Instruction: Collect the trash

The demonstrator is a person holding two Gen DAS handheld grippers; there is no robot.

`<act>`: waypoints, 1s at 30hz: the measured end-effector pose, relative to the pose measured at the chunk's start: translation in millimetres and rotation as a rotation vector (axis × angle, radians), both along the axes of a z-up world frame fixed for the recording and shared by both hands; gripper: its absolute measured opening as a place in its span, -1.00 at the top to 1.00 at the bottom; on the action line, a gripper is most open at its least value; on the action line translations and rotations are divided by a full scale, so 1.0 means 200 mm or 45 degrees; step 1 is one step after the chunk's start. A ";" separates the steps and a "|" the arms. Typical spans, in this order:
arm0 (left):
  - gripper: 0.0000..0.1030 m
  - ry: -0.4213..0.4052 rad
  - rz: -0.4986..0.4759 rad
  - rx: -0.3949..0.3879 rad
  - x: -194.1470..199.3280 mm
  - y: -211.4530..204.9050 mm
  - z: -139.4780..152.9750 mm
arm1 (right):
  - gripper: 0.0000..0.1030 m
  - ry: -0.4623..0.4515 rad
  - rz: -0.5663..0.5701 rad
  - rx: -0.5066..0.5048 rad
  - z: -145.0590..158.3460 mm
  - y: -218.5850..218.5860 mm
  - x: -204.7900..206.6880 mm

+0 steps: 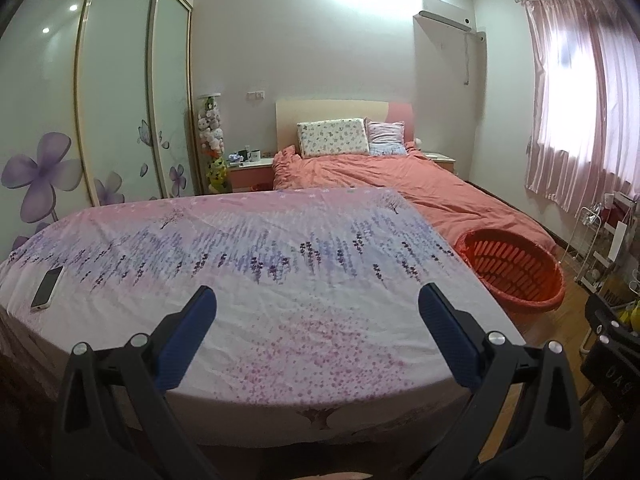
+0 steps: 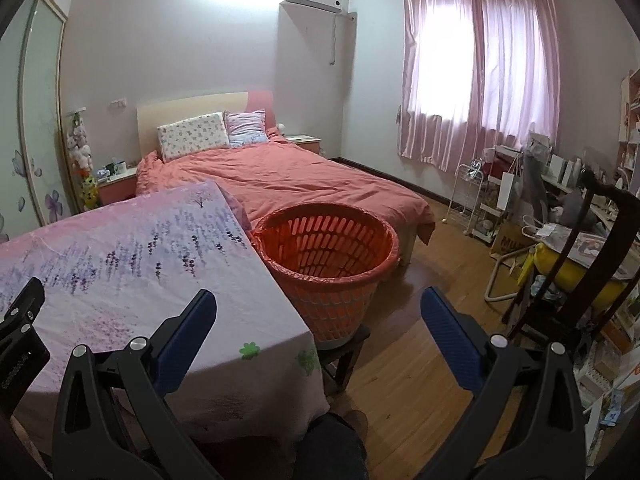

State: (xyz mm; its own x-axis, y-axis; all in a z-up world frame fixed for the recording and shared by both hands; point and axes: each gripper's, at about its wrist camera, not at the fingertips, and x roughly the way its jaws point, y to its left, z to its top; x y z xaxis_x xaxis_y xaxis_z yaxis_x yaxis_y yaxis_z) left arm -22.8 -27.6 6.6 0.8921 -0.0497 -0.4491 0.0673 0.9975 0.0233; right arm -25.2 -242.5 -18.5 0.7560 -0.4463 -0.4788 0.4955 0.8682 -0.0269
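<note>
Both claws, left gripper (image 1: 317, 308) and right gripper (image 2: 319, 312), gape empty; no trash shows on the table (image 1: 280, 320), so scan beside the orange basket (image 2: 326, 264), sparing the phone (image 1: 47, 289)

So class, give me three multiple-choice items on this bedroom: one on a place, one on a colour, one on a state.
1. Where does the phone lie?
A. in the basket
B. on the flowered cloth
C. on the floor

2. What colour is the basket?
A. orange-red
B. green
C. white

3. How is the left claw?
A. shut on the phone
B. shut on nothing
C. open

Key: 1 B, it rests near the cloth's left edge; 2 A, both views show orange-red slats; 3 C, its fingers stand wide apart, holding nothing.
</note>
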 end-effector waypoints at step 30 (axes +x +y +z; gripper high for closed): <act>-0.92 0.027 -0.017 -0.015 -0.01 -0.05 0.04 | -0.96 0.018 0.028 0.050 0.00 -0.01 0.01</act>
State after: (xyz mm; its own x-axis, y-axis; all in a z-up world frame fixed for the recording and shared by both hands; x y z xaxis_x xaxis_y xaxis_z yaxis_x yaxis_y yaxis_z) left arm -24.8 -37.2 14.3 0.8817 -0.0670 -0.4669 0.0810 0.9967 0.0099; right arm -23.1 -244.0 -17.6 0.7586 -0.4103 -0.5061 0.4761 0.8794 0.0006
